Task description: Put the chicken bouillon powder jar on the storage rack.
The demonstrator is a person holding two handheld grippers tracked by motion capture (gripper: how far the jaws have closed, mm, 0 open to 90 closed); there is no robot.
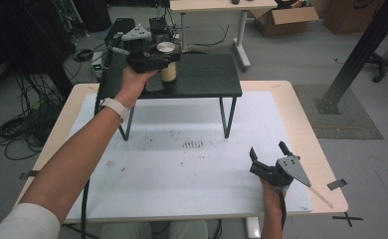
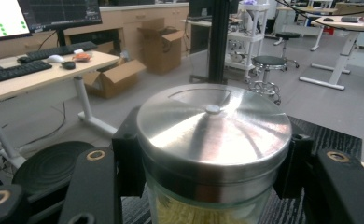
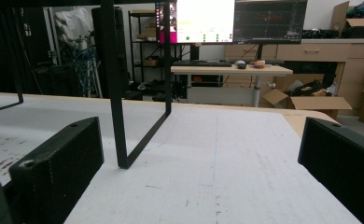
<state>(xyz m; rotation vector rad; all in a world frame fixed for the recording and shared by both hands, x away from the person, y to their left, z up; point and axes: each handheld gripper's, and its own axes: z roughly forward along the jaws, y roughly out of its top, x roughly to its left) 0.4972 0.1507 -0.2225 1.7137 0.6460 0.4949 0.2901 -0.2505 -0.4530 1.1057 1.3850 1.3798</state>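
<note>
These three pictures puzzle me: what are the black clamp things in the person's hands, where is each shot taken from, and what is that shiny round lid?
No robot arm here: a person holds a two-jaw clamp tool, called a gripper, in each hand. The wide shot comes from a fixed camera overhead, looking down on a table covered by a white sheet. On it stands a small black shelf on thin legs. The other two shots come from cameras riding on the grippers, looking out between their own black jaws.

The left gripper is up at the shelf, its jaws closed on either side of a glass jar with a metal lid; something pale yellowish is inside. The jar's base appears to be on the shelf.

The right gripper is low near the table's front right, jaws wide apart, holding nothing. Its camera looks across the white sheet at the shelf's legs.
</note>
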